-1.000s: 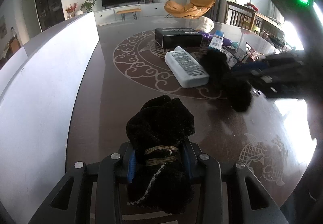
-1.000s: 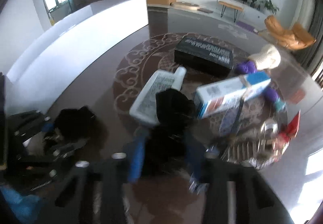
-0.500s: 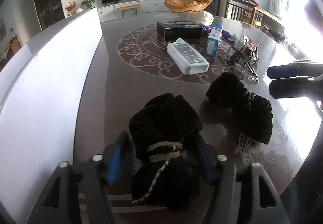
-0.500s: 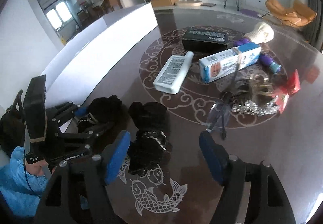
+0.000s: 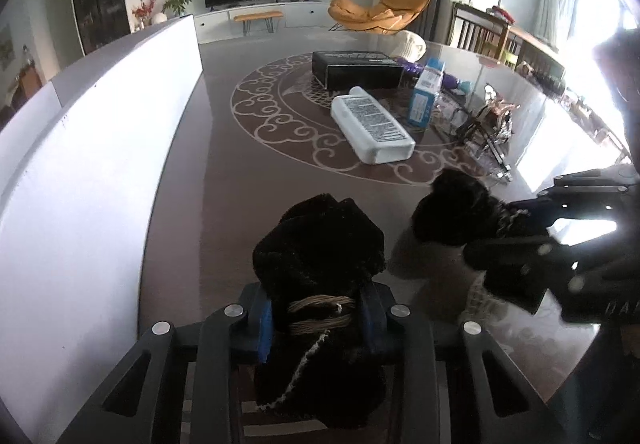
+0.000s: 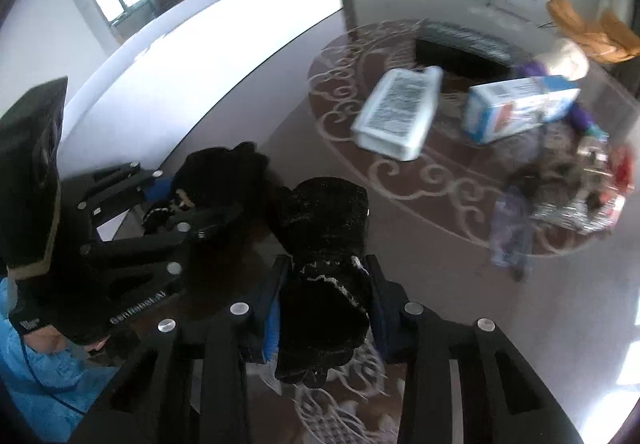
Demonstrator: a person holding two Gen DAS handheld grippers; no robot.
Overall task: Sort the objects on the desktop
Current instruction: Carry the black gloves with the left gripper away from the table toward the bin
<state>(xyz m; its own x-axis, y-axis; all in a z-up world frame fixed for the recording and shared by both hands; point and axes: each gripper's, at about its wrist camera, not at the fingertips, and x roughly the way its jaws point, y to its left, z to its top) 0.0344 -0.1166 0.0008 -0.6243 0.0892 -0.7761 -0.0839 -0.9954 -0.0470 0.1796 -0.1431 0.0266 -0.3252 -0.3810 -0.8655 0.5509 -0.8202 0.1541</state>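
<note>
Black fuzzy glove (image 5: 320, 248) sits pinched between the left gripper (image 5: 320, 314) fingers at its tan-banded cuff. Second black glove (image 6: 324, 244) is clamped likewise in the right gripper (image 6: 324, 304), low over the table (image 5: 208, 180); its far items blur.

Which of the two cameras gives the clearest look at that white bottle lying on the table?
The left wrist view: the white bottle is sharp there, its printed label and cap showing. The right wrist view also shows the whole bottle, but motion blur smears the label.
</note>
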